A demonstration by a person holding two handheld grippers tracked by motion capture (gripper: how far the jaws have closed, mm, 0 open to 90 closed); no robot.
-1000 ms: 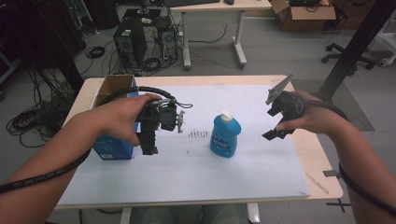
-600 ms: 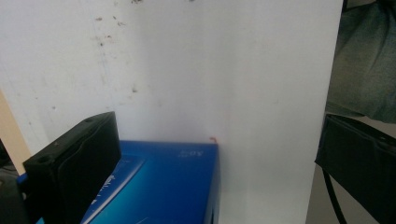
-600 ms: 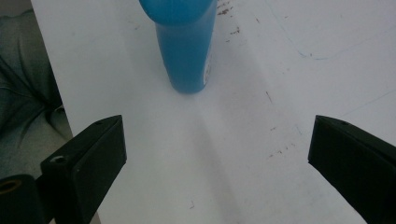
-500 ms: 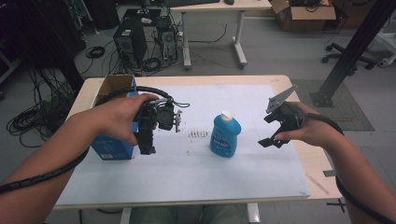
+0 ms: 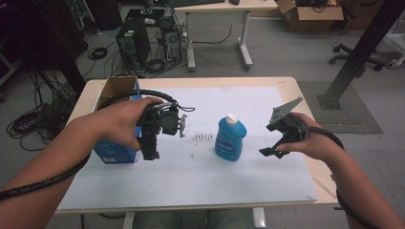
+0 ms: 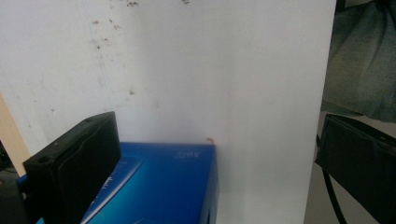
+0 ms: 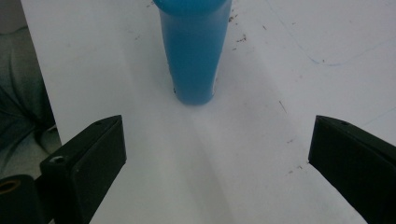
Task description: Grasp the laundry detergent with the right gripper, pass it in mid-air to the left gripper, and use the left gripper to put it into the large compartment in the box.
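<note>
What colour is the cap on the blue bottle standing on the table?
White: the bottle has a white cap, clearest in the high view.

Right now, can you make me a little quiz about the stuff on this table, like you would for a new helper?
1. True or false: the right gripper is squeezing the blue bottle.
2. What colour is the bottle's cap?
3. Which thing sits right under the left gripper: A) the blue box, B) the bottle, C) a chair?

Key
1. False. Its jaws stand wide apart, and the bottle stands on the table ahead of them, untouched.
2. White.
3. A. The left gripper view looks down past its jaws onto the box's blue top.
</note>
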